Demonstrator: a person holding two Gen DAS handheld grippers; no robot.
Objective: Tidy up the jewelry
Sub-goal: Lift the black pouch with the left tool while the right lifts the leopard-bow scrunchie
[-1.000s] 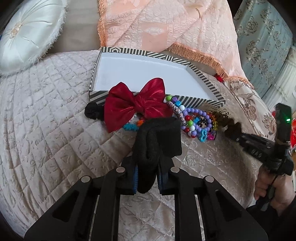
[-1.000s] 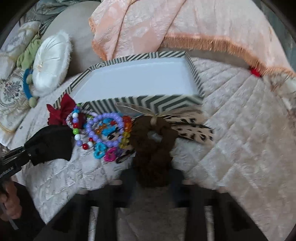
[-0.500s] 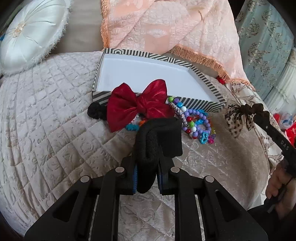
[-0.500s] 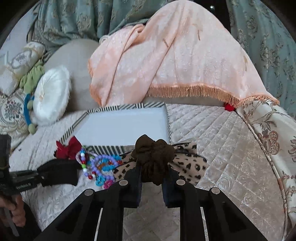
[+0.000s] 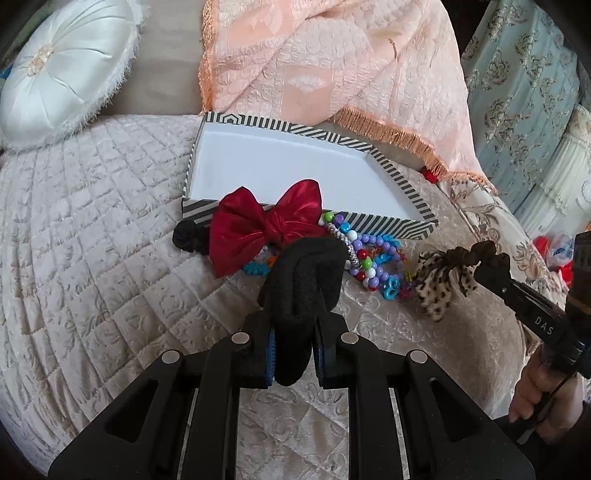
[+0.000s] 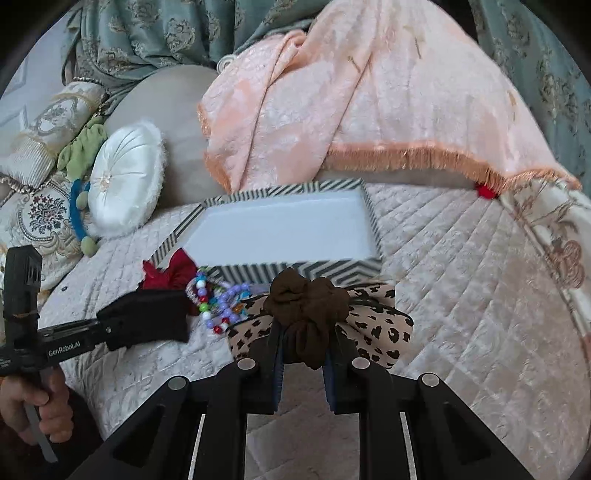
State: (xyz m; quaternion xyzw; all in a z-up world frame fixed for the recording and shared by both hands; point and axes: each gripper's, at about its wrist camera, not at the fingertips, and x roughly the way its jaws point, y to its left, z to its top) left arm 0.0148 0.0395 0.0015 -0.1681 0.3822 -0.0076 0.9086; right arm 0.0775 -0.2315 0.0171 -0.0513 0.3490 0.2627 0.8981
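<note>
Two fuzzy scrunchies: black scrunchie (image 5: 299,280), brown leopard-bowed scrunchie (image 6: 310,306).

Black-and-white striped box (image 5: 384,221) with plain white inside. Deep red satin bow (image 5: 266,225). Black scrunchie (image 5: 190,236) beside it; black fuzzy band (image 5: 303,277). Beaded bracelets (image 5: 369,258) in lilac, red, green, white and turquoise. Dark brown scrunchie (image 6: 308,306) with cream, black-spotted leopard-print bow (image 6: 376,328). Beige quilted bedcover (image 5: 92,229) with diamond stitching. Peach blanket (image 6: 369,99), orange-fringed. White satin round cushion (image 6: 127,181). Teal curtain (image 6: 140,33) with gold damask motifs.
</note>
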